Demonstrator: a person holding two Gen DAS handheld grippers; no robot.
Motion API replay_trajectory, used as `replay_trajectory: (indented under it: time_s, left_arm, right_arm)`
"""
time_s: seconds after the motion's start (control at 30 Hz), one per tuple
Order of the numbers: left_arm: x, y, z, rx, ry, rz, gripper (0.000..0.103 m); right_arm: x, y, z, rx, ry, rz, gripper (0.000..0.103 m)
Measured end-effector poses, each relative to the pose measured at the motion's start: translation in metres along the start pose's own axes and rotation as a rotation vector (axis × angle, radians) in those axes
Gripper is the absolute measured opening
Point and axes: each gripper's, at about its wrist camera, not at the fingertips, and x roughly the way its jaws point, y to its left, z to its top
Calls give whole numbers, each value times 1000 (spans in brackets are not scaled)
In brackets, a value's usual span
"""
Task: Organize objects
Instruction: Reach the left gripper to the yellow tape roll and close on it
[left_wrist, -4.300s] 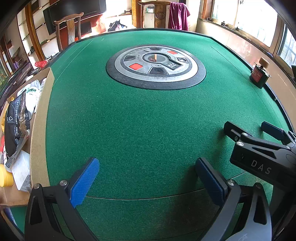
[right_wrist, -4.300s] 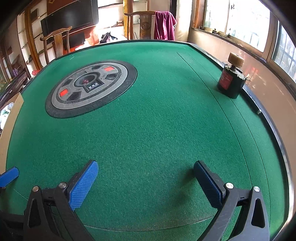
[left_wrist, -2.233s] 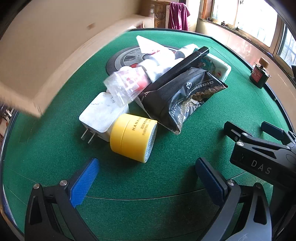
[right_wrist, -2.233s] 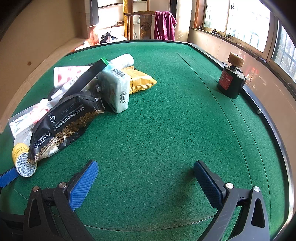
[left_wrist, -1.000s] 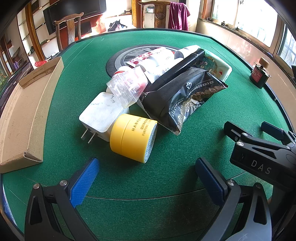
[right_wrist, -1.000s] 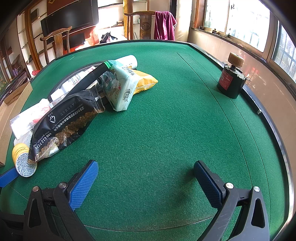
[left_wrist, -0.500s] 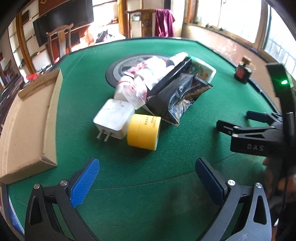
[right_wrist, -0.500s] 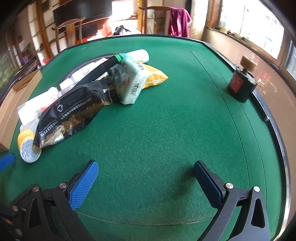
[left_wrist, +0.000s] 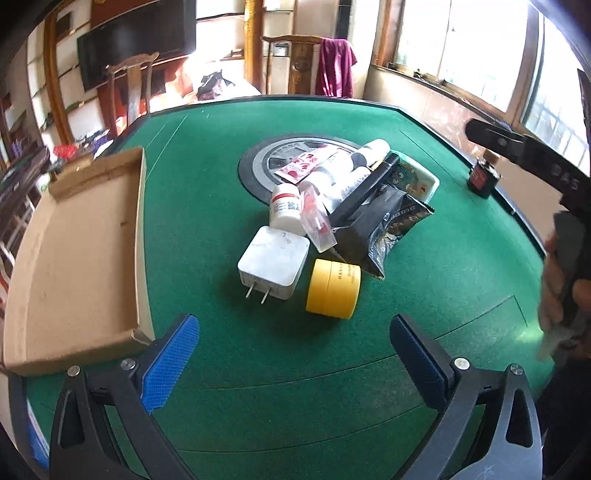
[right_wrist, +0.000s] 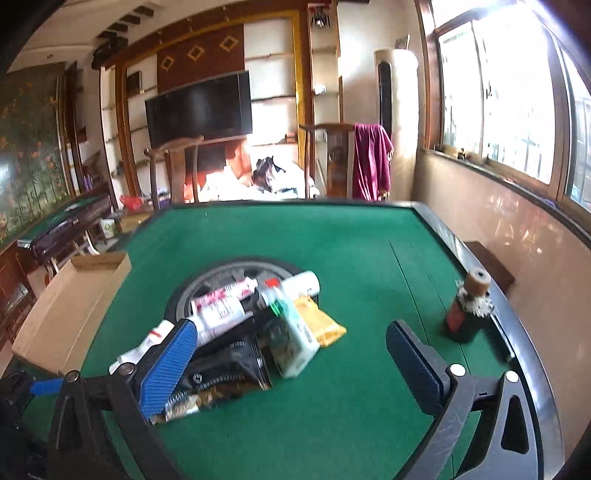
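A heap of objects lies mid-table: a yellow jar (left_wrist: 333, 288) on its side, a white plug charger (left_wrist: 273, 263), a white pill bottle (left_wrist: 285, 208), a black snack bag (left_wrist: 382, 227), a tissue pack (right_wrist: 295, 341) and a yellow packet (right_wrist: 320, 325). An empty cardboard tray (left_wrist: 74, 254) sits at the left. My left gripper (left_wrist: 291, 363) is open, raised short of the yellow jar. My right gripper (right_wrist: 290, 365) is open, lifted above the heap's near side; its body (left_wrist: 532, 158) and a hand (left_wrist: 561, 291) show at the left view's right edge.
A green felt mahjong table (left_wrist: 424, 302) has a round centre console (left_wrist: 295, 155) under the heap. A dark bottle with a cork cap (right_wrist: 467, 312) stands by the right rim. Wooden chairs, a TV and windows lie beyond.
Both grippers have risen and pulled back from the table, the right one tilting upward most. The heap and cardboard tray have stayed put since a second ago.
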Motion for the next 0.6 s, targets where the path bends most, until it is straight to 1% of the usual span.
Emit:
replay_trajectory:
  time_s: [0.03,0.07,0.13,0.2,0.23,0.27,0.4,0.5,0.6]
  left_arm:
    - [2,-2,0,13,14,-23,98]
    - [4,-3,0,14,26,-41,95]
    - [13,-8,0,19,55,-63,72]
    - [25,-15,0,17,88,-70,63]
    - [30,-18,0,12,102,-76,63]
    - [35,-20,0,12,107,-70,63]
    - [44,-29,2,30,116,-55,63]
    - [48,-31,6,34,111,-23,63]
    - [54,-32,10,43,125,-50,62]
  right_arm:
    - [0,2,-3,-3,-29,-1,102]
    - [5,3,-10,-10,-20,12,101]
    - [18,-5,-17,-6,32,41,97]
    - [25,-14,-19,41,67,85,85]
    - [26,-17,-19,68,81,114,85]
    - [27,-21,-20,73,95,126,85]
    - [20,-17,-19,49,90,131,85]
    - [16,-17,-18,51,89,143,85]
    - [17,-18,-19,65,100,146,85]
